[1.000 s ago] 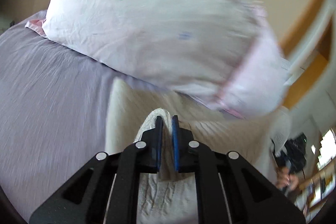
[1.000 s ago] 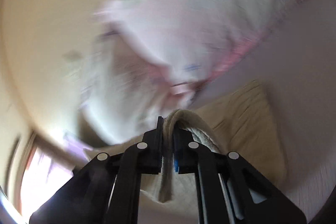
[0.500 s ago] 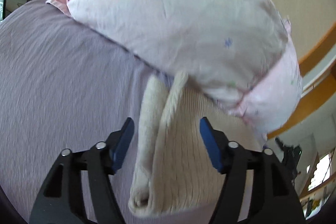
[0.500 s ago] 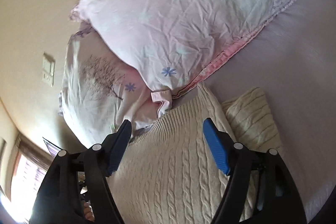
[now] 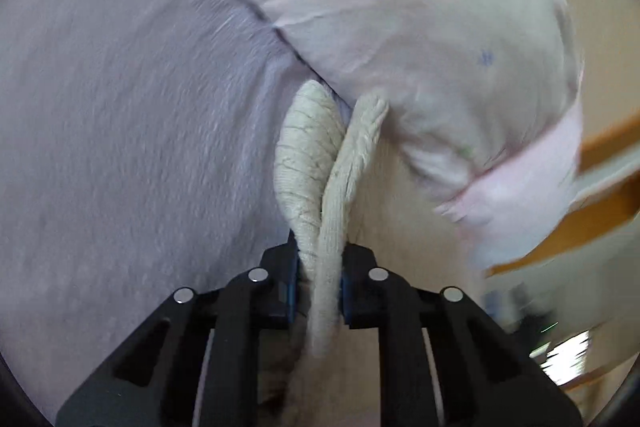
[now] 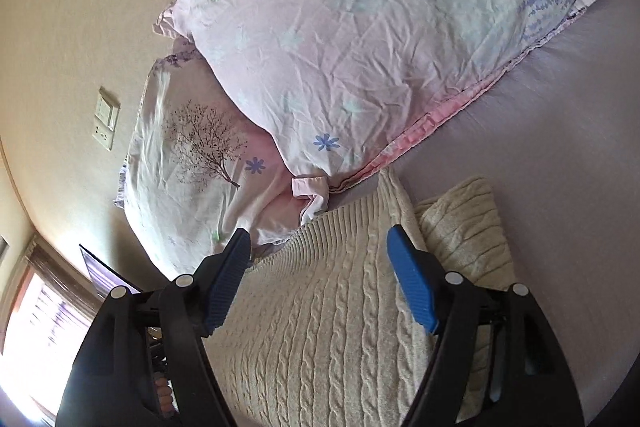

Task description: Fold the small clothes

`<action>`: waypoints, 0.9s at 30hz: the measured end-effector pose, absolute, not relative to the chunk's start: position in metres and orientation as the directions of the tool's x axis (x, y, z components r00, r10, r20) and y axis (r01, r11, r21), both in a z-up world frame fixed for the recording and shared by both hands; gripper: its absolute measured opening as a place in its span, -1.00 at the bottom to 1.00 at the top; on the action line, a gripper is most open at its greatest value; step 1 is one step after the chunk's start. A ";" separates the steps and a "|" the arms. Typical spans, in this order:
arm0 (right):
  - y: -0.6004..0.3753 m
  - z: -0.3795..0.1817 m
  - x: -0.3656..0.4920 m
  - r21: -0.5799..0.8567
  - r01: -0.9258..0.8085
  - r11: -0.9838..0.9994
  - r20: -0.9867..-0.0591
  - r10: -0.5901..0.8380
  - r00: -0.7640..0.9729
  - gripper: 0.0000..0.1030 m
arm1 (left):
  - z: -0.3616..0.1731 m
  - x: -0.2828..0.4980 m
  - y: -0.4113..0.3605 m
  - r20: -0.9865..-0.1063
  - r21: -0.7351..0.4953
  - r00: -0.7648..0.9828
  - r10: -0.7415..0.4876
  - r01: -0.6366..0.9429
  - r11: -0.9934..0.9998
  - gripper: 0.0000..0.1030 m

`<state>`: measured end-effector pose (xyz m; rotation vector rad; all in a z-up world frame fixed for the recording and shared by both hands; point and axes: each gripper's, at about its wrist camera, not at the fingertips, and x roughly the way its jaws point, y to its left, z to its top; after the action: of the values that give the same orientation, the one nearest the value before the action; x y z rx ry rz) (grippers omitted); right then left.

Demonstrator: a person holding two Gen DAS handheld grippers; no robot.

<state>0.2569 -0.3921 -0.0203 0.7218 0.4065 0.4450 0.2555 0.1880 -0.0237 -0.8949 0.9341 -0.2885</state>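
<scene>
A cream cable-knit sweater lies on the lilac bed sheet, its ribbed hem toward the pillows, with a folded sleeve lying to its right. My right gripper is open just above the sweater, holding nothing. In the left wrist view my left gripper is shut on a bunched edge of the sweater, which runs forward from the jaws toward the pillow. That view is motion-blurred.
Two pink floral pillows are stacked against the beige wall at the head of the bed, just beyond the sweater; one shows in the left wrist view. A wall switch plate is on the left. The lilac sheet spreads left.
One second ago both grippers were shut on the sweater; half a second ago both were open. Now the left has shut on the sweater's edge again, and the right stays open.
</scene>
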 end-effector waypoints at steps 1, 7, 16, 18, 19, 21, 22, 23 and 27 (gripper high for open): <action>-0.395 -0.019 0.256 0.705 -0.250 0.664 -0.192 0.518 0.834 0.41 | -0.021 0.253 0.189 -0.543 -0.792 0.598 -0.589 -0.132 0.596 -0.75; -0.423 -0.008 0.242 0.729 -0.262 0.632 -0.117 0.492 0.862 0.41 | 0.053 0.243 0.128 -0.321 -0.870 0.592 -0.739 0.124 0.476 -0.76; -0.444 -0.001 0.236 0.697 -0.218 0.683 -0.140 0.429 0.892 0.41 | 0.059 0.298 -0.116 -0.183 -0.934 0.269 -0.946 0.251 0.253 -0.63; -0.452 -0.006 0.242 0.710 -0.187 0.679 -0.178 0.430 0.885 0.41 | 0.044 0.306 -0.142 -0.150 -0.962 0.207 -0.967 0.196 0.192 -0.62; -0.456 -0.009 0.245 0.717 -0.175 0.675 -0.197 0.436 0.878 0.41 | 0.042 0.304 -0.144 -0.107 -0.970 0.183 -0.977 0.195 0.142 -0.62; -0.462 -0.015 0.251 0.729 -0.150 0.668 -0.238 0.452 0.860 0.42 | 0.053 0.295 -0.126 -0.135 -0.938 0.229 -0.964 0.285 0.199 -0.55; -0.464 -0.018 0.255 0.739 -0.140 0.659 -0.257 0.468 0.846 0.47 | 0.058 0.291 -0.113 -0.187 -0.907 0.276 -0.943 0.319 0.273 -0.48; -0.465 -0.022 0.261 0.755 -0.131 0.643 -0.281 0.496 0.821 0.49 | 0.062 0.287 -0.098 -0.256 -0.867 0.328 -0.909 0.337 0.366 -0.25; -0.448 -0.032 0.276 0.735 -0.117 0.668 -0.379 0.547 0.746 0.49 | 0.052 0.276 -0.040 -0.523 -0.666 0.483 -0.702 0.283 0.690 0.12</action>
<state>0.2760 -0.4481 -0.0322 0.7528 0.6280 0.4037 0.2763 -0.0401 0.0524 -0.5431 0.8739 -0.6371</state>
